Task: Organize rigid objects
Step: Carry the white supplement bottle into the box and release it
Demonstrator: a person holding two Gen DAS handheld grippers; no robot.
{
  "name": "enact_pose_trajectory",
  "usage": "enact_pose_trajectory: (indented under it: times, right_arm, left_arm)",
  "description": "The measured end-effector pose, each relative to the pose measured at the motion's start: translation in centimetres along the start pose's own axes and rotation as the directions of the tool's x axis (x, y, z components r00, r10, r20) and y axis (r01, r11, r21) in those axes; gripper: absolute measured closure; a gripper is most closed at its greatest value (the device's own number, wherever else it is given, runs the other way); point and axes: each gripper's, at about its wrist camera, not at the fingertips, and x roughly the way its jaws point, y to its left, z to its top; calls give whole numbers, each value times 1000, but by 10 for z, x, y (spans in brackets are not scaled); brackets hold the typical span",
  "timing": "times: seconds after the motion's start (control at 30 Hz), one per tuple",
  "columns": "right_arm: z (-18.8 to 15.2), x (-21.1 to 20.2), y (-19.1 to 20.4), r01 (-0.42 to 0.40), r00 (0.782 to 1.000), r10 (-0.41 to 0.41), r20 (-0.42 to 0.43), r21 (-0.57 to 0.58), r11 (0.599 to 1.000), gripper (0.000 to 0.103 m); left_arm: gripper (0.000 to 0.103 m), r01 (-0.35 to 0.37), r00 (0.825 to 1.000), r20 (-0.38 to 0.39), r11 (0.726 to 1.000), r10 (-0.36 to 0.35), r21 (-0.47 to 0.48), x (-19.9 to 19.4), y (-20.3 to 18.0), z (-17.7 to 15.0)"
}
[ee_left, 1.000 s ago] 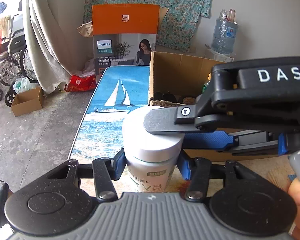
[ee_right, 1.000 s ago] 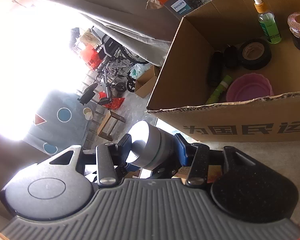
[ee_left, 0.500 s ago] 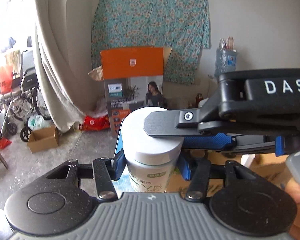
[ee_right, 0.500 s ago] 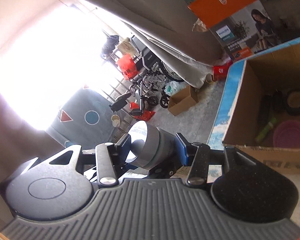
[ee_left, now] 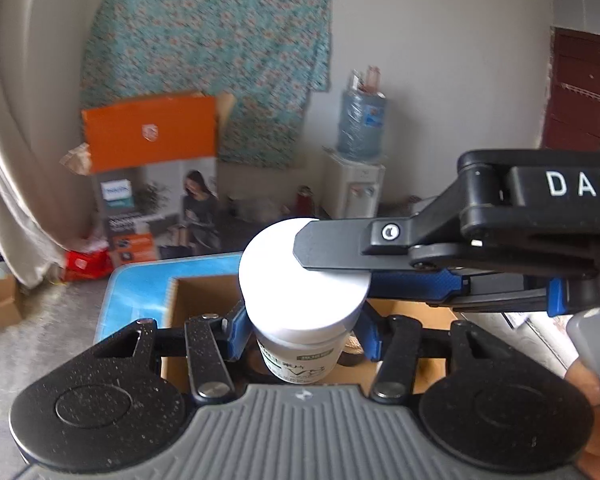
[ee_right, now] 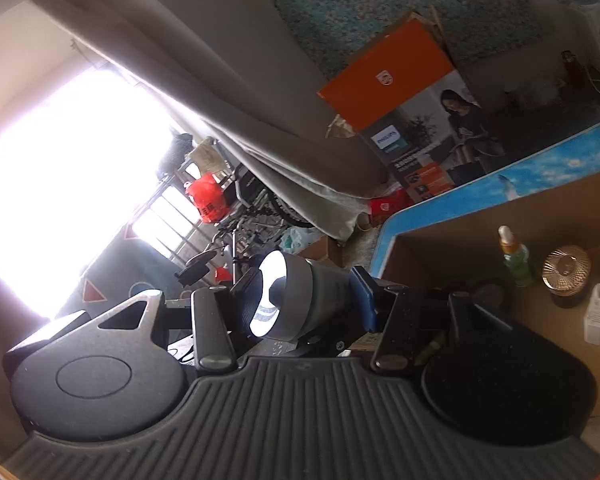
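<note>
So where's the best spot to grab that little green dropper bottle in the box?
Probably by its round green body, coming from above into the open-topped cardboard box. The bottle stands upright, its white dropper tip looks too thin to pinch, and the box walls block a sideways approach.

Ahead of me a pale wall (ee_left: pixel 420 60) carries a teal floral cloth (ee_left: pixel 208 48). An orange-topped carton (ee_left: pixel 152 168) leans below it on the grey concrete floor (ee_left: pixel 40 320). Farther right stands a water dispenser (ee_left: pixel 356 184), then a dark red door (ee_left: pixel 576 92). On my left a beige curtain (ee_right: pixel 260 120) hangs beside a glaring window (ee_right: pixel 68 180), with a wheelchair (ee_right: pixel 252 208) near it.
</note>
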Motion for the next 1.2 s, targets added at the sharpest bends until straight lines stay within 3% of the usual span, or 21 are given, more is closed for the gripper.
enact_pose_trajectory:
  times: [0.2,0.4,0.77,0.83,0.9,1.03,1.1,1.2]
  right_arm:
    - [-19,-4,-72,70,998,-69,-14,109,992,55]
    - [-36,15,-118,118,992,-109,-59,181,976,55]
    - [-45,36,-148,160,984,-138,-116,207,965,52]
    - [-46,36,-146,160,984,-139,-116,196,968,51]
    - [-46,36,-143,176,981,-158,-111,178,968,47]
    - [-43,30,-138,184,981,-170,-95,163,969,43]
    - [-42,26,-135,188,981,-178,-79,152,970,38]
    - [-41,16,-128,190,982,-185,-46,134,973,34]
  left_arm:
    - [49,79,987,-140,997,-78,-5,63,-18,-19]
    - [49,92,963,-255,996,-92,-14,107,-20,-38]
    - [49,79,931,-357,997,-76,-6,137,-22,-47]
    - [47,83,931,-357,996,-80,-5,137,-24,-48]
    - [36,79,932,-356,997,-72,5,136,-25,-48]
    - [28,77,940,-336,997,-68,14,128,-26,-46]
    - [20,81,943,-325,997,-73,11,122,-27,-46]
    - [16,83,953,-294,996,-75,18,109,-29,-44]
